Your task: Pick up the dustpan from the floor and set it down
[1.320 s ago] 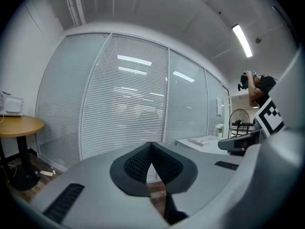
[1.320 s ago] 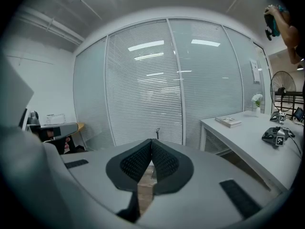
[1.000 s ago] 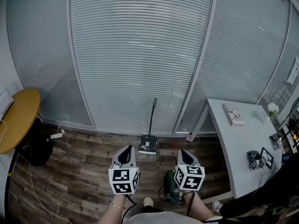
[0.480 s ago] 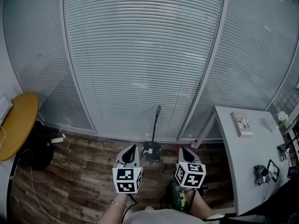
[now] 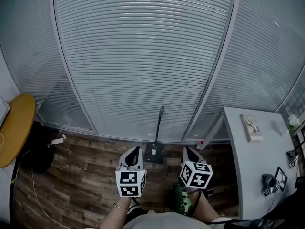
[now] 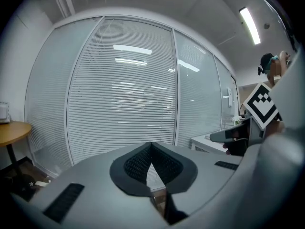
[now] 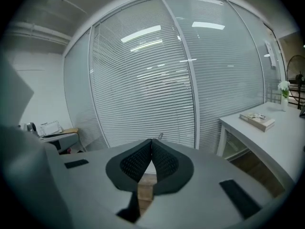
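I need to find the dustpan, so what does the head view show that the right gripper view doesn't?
Only the head view: the dustpan with its pan on the wooden floor, between and ahead of the left gripper and right gripper. Only the right gripper view: that gripper's jaws pressed together, nothing between them. Both: the blinds, the white table with a book, and the top of the dustpan's handle.

the dustpan (image 5: 154,152) is black with a dark grey handle. behind it, blinds (image 5: 143,56) in pale grey horizontal stripes; under it, a floor (image 5: 81,175) of brown wood-grain planks. flanking it, the left gripper (image 5: 135,150) and right gripper (image 5: 187,150) are pale grey with black-and-white square markers. far left of it, a yellow table (image 5: 16,128); to its right, a white desk (image 5: 255,166).
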### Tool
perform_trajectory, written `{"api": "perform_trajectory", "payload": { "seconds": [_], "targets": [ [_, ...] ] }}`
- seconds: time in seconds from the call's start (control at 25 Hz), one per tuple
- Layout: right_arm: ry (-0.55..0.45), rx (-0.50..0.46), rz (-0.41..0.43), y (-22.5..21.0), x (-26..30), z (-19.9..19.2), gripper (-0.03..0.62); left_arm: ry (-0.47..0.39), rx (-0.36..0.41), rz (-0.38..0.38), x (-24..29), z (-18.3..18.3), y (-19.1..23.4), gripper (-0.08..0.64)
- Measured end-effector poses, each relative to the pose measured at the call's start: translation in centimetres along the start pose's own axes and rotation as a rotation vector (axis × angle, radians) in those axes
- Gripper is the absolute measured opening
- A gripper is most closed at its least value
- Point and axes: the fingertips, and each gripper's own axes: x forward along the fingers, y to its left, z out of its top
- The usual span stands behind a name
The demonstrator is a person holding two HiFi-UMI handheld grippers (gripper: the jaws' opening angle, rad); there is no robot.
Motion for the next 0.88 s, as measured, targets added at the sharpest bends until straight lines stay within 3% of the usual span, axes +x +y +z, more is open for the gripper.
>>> {"api": "perform_trajectory", "payload": {
  "seconds": [0.36,0.56,0.88],
  "targets": [
    [0.022,0.017,-0.020,-0.4,3.3,0.1,0.032,0.009,-0.011,-0.033,4.1,0.0,1.2,0.017],
    [-0.001,0.026,-0.040,-0.1,6.7,2.3,0.032,-0.013,-0.006,-0.068,8.3,1.5,3.0,0.017],
    [-0.081,0.016,-0.070,2.5,12.9,8.6,0.032,-0.094,0.018,-0.100,14.4,7.0,8.7,0.017]
  ]
}}
